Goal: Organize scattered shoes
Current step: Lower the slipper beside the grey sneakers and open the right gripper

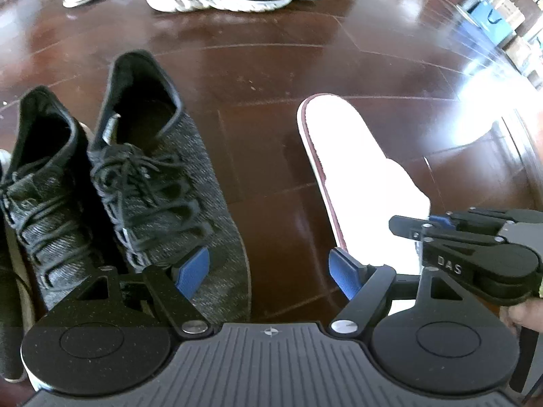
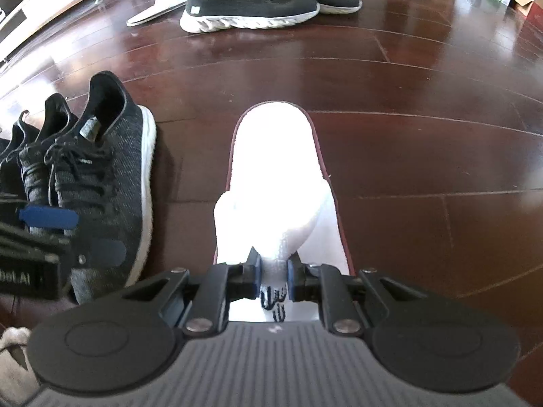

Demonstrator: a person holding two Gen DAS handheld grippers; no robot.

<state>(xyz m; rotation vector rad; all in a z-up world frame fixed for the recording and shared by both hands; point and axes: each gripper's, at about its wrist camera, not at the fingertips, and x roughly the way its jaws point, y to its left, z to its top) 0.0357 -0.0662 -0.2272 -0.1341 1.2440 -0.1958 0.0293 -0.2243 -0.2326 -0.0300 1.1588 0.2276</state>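
My right gripper (image 2: pixel 274 279) points forward and low over the floor (image 2: pixel 424 108), fingers clamped on the white slipper's (image 2: pixel 278 169) strap. My left gripper (image 1: pixel 268 271) hovers wide open, holding nothing, between that slipper and the grey sneakers (image 1: pixel 159 183).

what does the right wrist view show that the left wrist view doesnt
Only the right wrist view shows the right gripper pinching the toe fabric of the white slipper, and the grey sneaker's white sole edge. Only the left wrist view shows the left gripper open over bare floor. Both show the grey sneaker pair, the slipper, and the far black sneakers beside another white slipper.
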